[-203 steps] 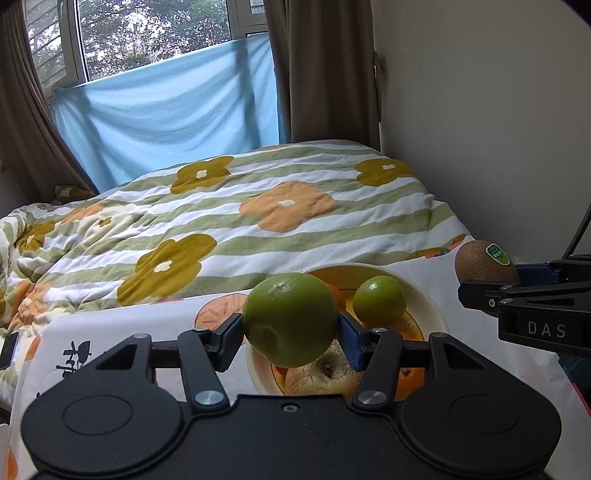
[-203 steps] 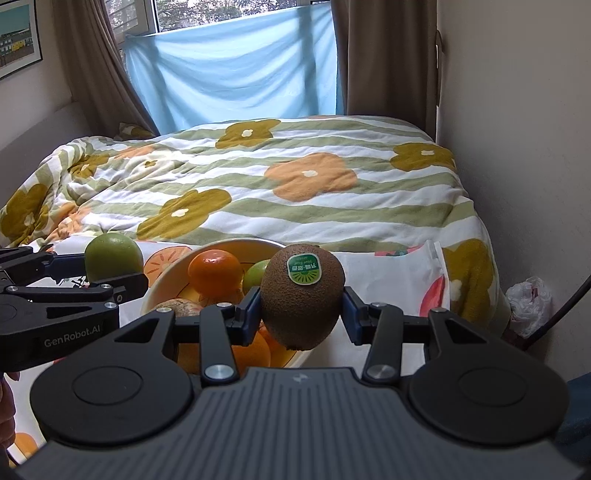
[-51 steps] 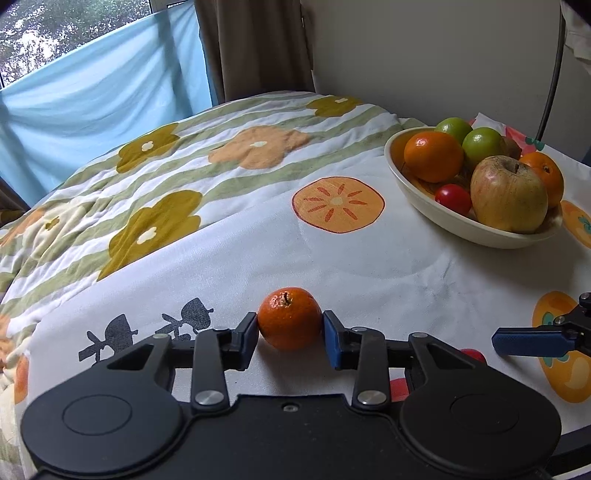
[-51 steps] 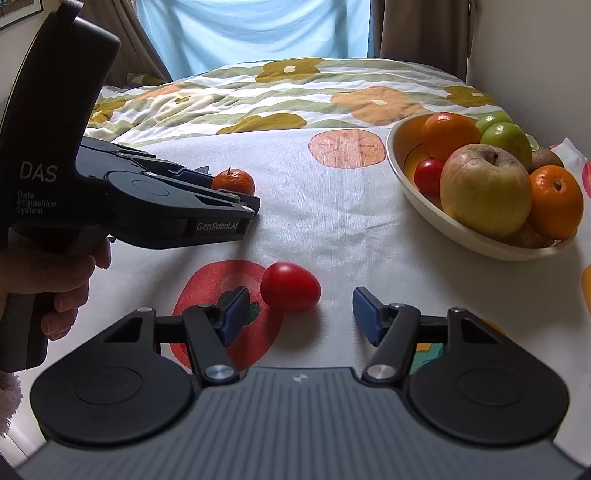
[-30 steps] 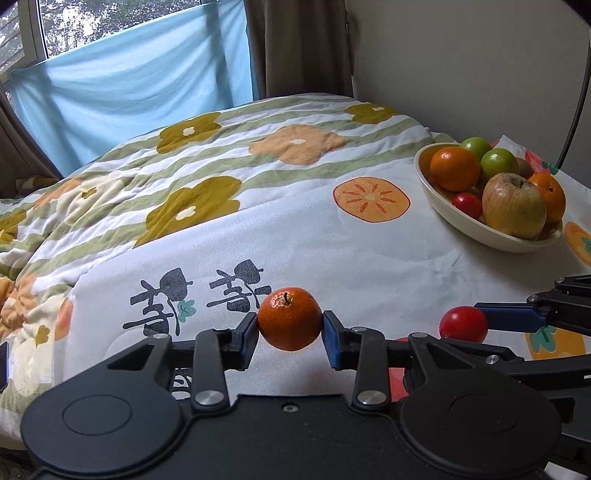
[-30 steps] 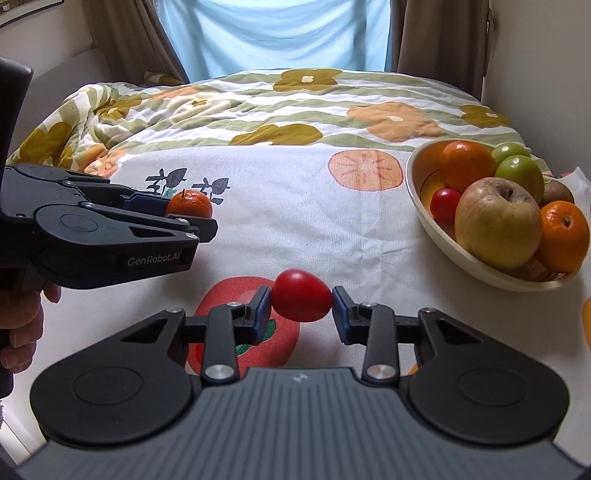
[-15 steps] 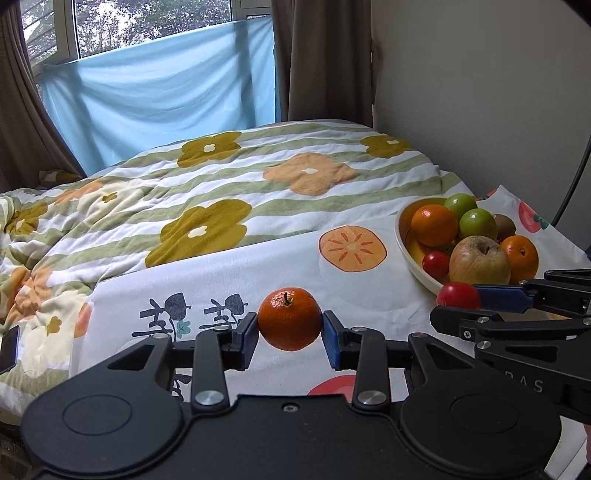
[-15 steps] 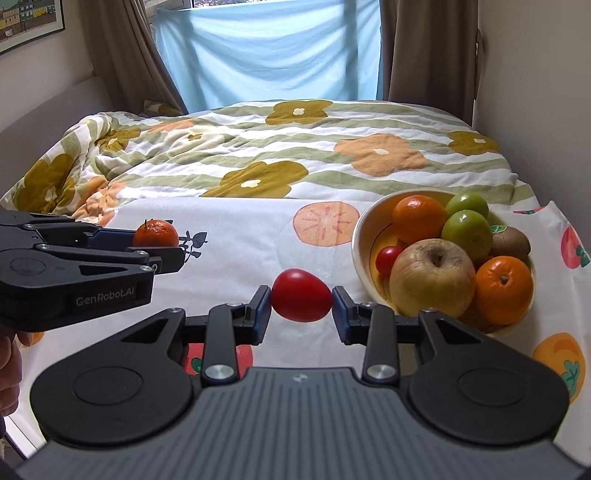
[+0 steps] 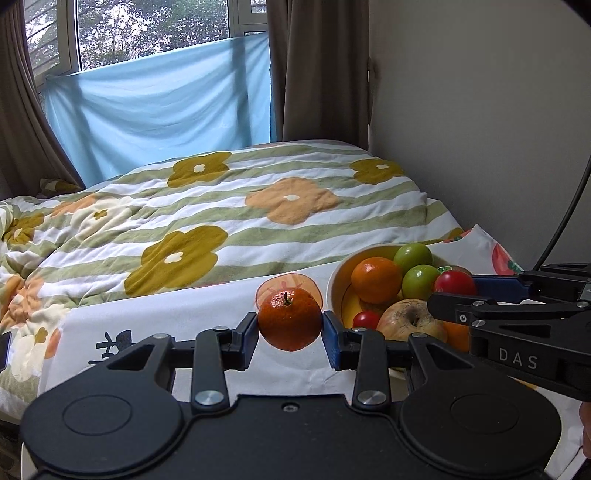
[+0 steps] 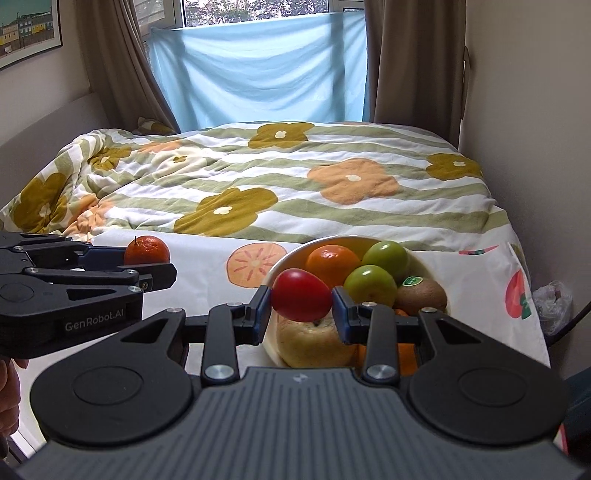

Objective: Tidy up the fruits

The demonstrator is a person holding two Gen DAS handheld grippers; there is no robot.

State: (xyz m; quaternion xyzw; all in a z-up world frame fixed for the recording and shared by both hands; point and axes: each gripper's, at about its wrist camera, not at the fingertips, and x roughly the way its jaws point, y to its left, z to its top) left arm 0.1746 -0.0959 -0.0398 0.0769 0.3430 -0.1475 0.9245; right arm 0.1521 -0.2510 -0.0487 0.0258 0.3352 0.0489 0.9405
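- Tomato clamped in right gripper fingers, frame centre, over bowl; lower gently, release in gap.
- Mandarin clamped in left gripper; wait left of bowl.

In the right wrist view the apple low in the bowl sits half hidden behind the tomato and tongs, while the framed picture is cut off at the upper left edge.
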